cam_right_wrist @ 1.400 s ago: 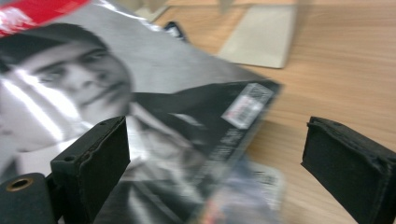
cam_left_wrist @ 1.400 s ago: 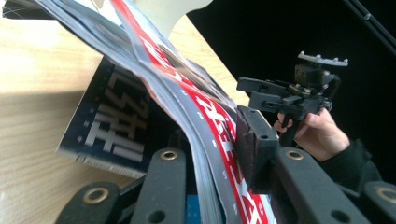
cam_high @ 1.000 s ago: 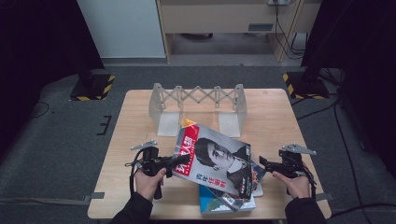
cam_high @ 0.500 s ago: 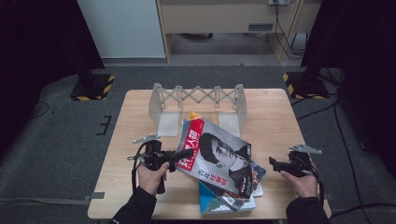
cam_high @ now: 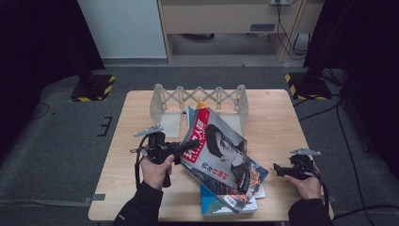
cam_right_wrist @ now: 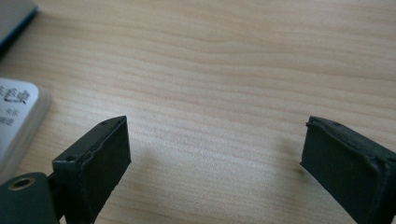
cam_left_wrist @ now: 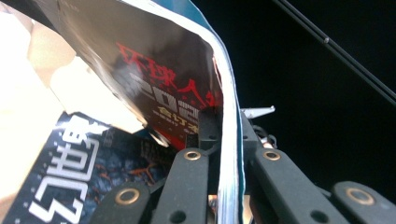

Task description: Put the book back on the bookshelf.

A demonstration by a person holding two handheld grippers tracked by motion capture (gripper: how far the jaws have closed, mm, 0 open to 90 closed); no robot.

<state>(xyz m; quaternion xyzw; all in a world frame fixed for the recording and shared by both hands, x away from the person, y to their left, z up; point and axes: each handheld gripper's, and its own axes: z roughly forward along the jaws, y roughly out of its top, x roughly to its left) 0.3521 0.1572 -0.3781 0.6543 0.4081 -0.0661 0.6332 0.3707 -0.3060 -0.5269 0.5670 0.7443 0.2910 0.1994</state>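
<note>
Pinching the magazine [cam_high: 217,149] edge, my left tongs [cam_high: 194,143] lift it at frame centre; right tongs [cam_high: 278,169] gape empty; it could slip since the grip is thin.

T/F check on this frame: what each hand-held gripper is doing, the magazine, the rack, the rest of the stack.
1. The left hand-held gripper is shut on the red-edged magazine. True; its jaws clamp the magazine's edge in the left gripper view.
2. The right hand-held gripper holds a book. False; its jaws stand open over bare table.
3. The magazine lies flat on the stack. False; it is tilted, its left edge raised.
4. An accordion-style rack stands at the table's far side. True.
5. A blue book lies under the magazine. True.
</note>
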